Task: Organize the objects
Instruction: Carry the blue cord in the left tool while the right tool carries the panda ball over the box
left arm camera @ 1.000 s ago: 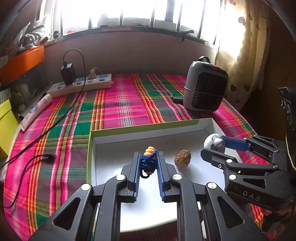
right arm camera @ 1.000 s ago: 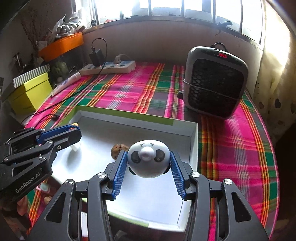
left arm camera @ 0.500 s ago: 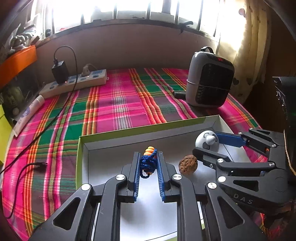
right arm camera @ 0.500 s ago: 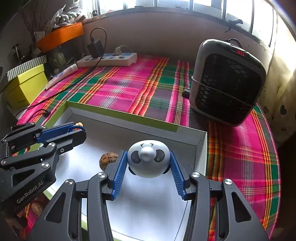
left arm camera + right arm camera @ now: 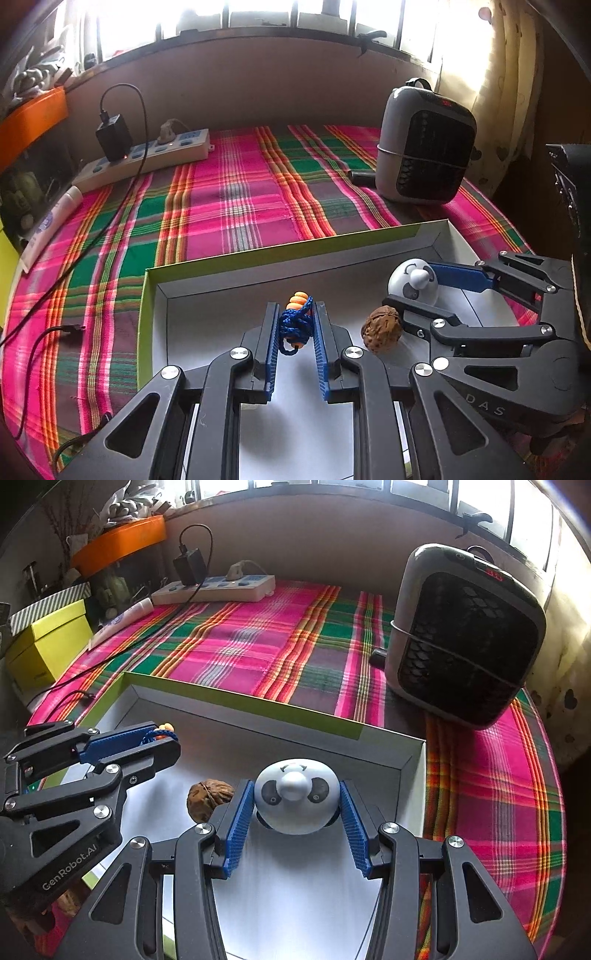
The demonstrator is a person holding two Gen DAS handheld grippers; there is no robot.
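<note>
My left gripper (image 5: 295, 319) is shut on a blue cord charm with orange beads (image 5: 294, 321), held over the white inside of a shallow green-edged box (image 5: 236, 258). My right gripper (image 5: 297, 801) is shut on a round white panda toy (image 5: 297, 797), held over the same box (image 5: 236, 699) near its far right corner. A brown walnut (image 5: 381, 328) lies on the box floor between the two grippers; it also shows in the right wrist view (image 5: 207, 799). The left gripper (image 5: 162, 738) shows at the left of the right wrist view, the right gripper (image 5: 424, 291) at the right of the left wrist view.
The box sits on a pink and green plaid cloth (image 5: 236, 199). A grey fan heater (image 5: 465, 635) stands at the back right. A power strip (image 5: 147, 158) with a charger lies at the back left, cables trailing. A yellow box (image 5: 48, 646) and a tube (image 5: 51, 225) lie left.
Both grippers have moved forward over the box with their objects still held. The walnut now lies nearer, between them.
</note>
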